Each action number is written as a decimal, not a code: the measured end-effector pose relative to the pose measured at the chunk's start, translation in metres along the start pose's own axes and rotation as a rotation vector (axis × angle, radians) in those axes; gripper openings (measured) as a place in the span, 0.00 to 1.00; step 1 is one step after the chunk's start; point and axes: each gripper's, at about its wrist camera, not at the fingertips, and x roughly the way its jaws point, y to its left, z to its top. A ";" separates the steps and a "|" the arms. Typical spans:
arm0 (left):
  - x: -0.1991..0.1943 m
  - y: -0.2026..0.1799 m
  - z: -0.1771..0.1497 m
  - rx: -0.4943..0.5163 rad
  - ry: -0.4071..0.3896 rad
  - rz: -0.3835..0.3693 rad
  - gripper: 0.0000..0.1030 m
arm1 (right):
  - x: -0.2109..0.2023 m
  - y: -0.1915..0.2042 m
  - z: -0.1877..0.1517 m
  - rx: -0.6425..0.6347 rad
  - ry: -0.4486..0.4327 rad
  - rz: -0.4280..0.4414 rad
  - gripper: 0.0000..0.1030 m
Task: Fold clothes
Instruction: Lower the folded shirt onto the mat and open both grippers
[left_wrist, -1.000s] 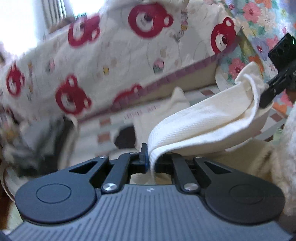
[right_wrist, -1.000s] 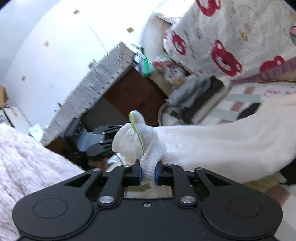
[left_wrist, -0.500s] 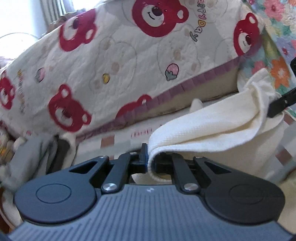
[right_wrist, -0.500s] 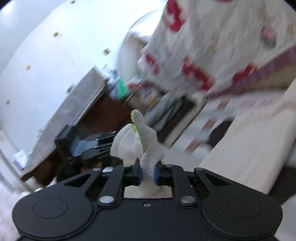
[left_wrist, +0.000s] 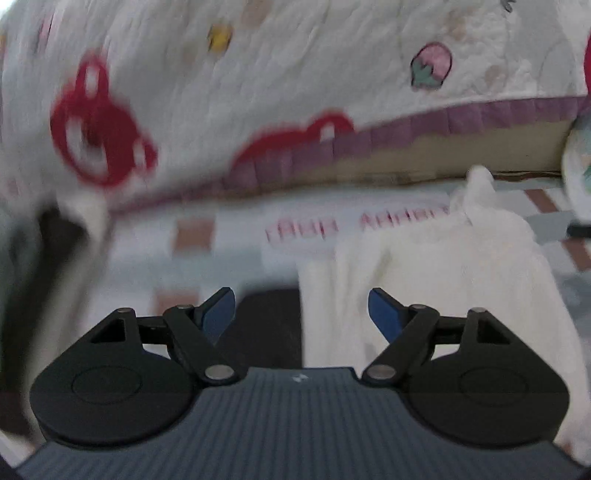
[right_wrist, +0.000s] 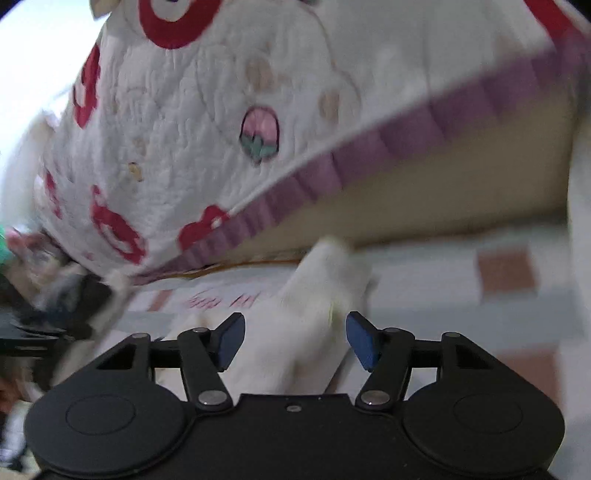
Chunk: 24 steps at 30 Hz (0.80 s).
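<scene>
Release step: cream garment laid down, both grippers letting go.

I logged the left gripper (left_wrist: 301, 308) and right gripper (right_wrist: 295, 338) with jaws just opened wide and holding nothing; the blue pads stood clear of the cloth, though cloth lay between each pair. The white garment (left_wrist: 436, 280) rested on the checked mat (left_wrist: 192, 236) below the bear-print quilt (left_wrist: 258, 92). I judged one fold set down; next calls for backing off, then regripping an edge for the following fold. Left view showed the garment's spread and a dark item (left_wrist: 266, 325) beside it; right view showed only a bunched end (right_wrist: 317, 295), plus clutter (right_wrist: 55, 295) at left.
</scene>
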 end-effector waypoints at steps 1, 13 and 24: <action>-0.001 0.009 -0.014 -0.033 0.014 -0.025 0.77 | -0.003 -0.002 -0.012 0.028 0.024 0.037 0.65; -0.030 0.037 -0.096 -0.130 0.094 -0.165 0.49 | -0.069 0.065 -0.092 0.018 0.196 0.318 0.63; -0.036 0.041 -0.101 -0.206 0.110 -0.176 0.43 | -0.071 0.139 -0.134 -0.356 0.235 -0.051 0.12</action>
